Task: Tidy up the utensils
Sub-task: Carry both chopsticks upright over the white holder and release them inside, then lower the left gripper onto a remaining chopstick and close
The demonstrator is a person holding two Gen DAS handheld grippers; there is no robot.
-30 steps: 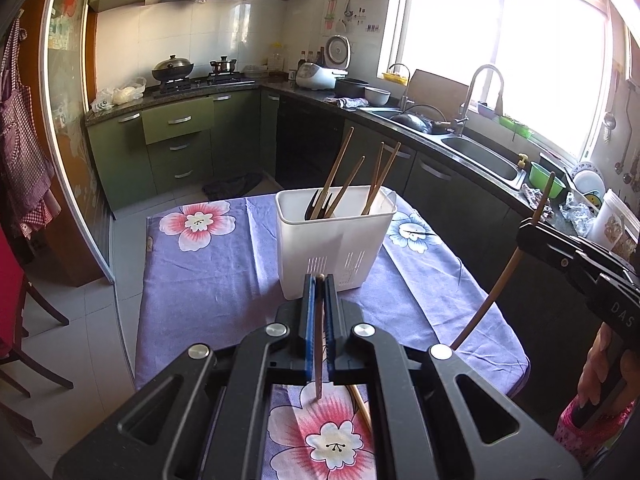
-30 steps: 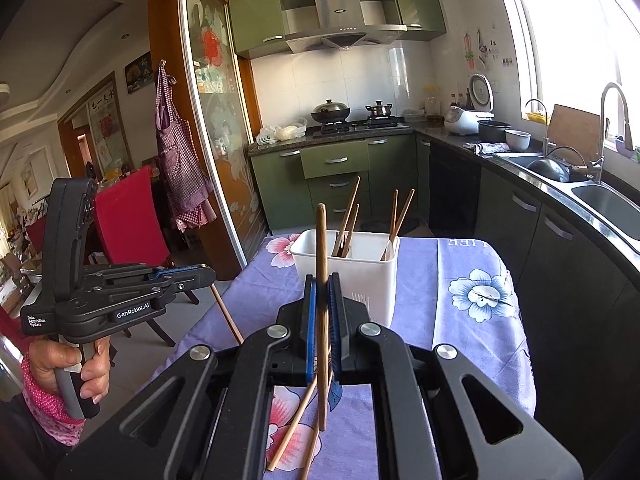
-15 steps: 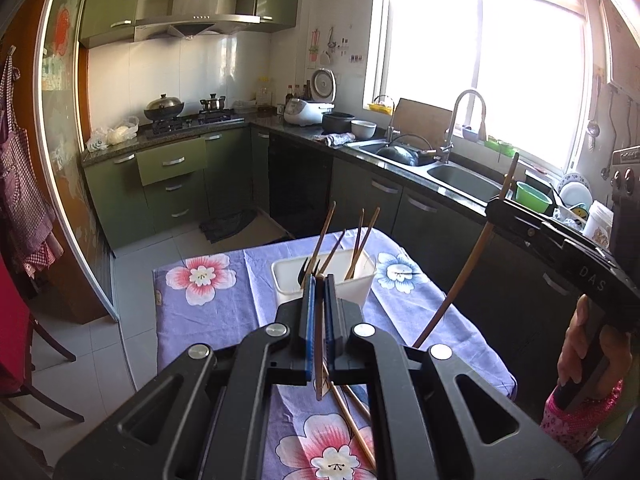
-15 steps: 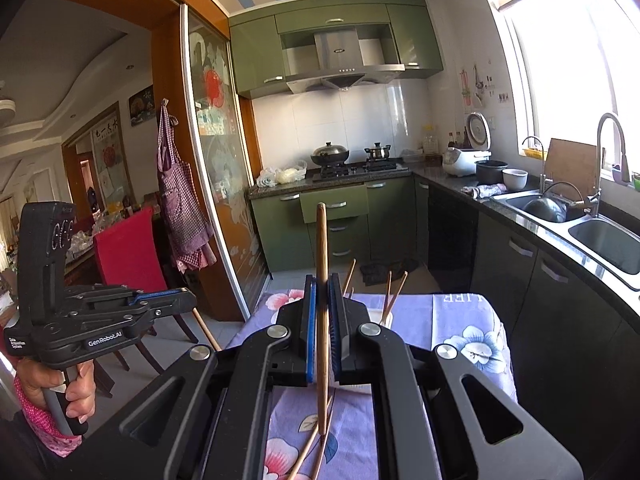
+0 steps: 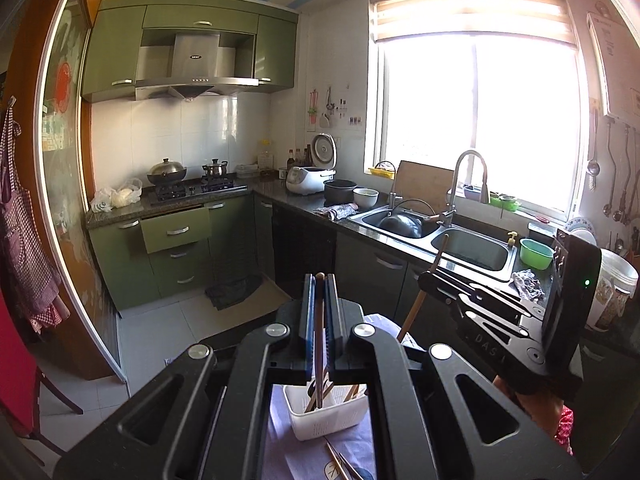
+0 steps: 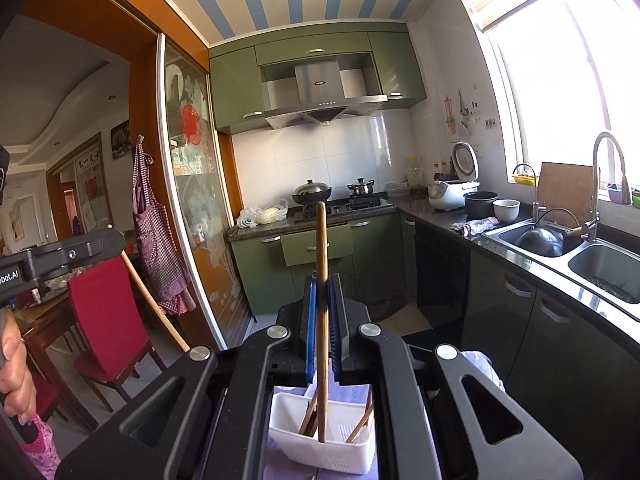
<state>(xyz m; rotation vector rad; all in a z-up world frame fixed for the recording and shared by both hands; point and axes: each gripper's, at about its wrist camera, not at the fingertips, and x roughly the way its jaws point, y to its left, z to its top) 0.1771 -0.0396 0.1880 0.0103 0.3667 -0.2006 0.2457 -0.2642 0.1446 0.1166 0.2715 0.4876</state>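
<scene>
My left gripper (image 5: 319, 292) is shut on a dark wooden chopstick (image 5: 319, 344) held upright, its lower end hanging over the white utensil basket (image 5: 320, 426). My right gripper (image 6: 322, 296) is shut on a lighter wooden chopstick (image 6: 321, 248), also upright, its tip down inside the same white basket (image 6: 340, 454). Several chopsticks lean in the basket. In the left wrist view the right gripper (image 5: 430, 278) appears at right with its chopstick (image 5: 416, 308). The right wrist view has the left gripper (image 6: 116, 240) at the left edge. Both grippers are high above the table.
The basket stands on a purple flowered tablecloth (image 5: 280, 440), where loose chopsticks (image 5: 340, 464) lie near the front. A kitchen counter with a double sink (image 5: 460, 244) runs along the right. A red chair (image 6: 108, 312) stands at left. A hand (image 6: 14, 376) grips the left tool.
Both grippers have risen well above the table and moved over the basket, each keeping its chopstick. The basket now shows low between the fingers instead of ahead.
</scene>
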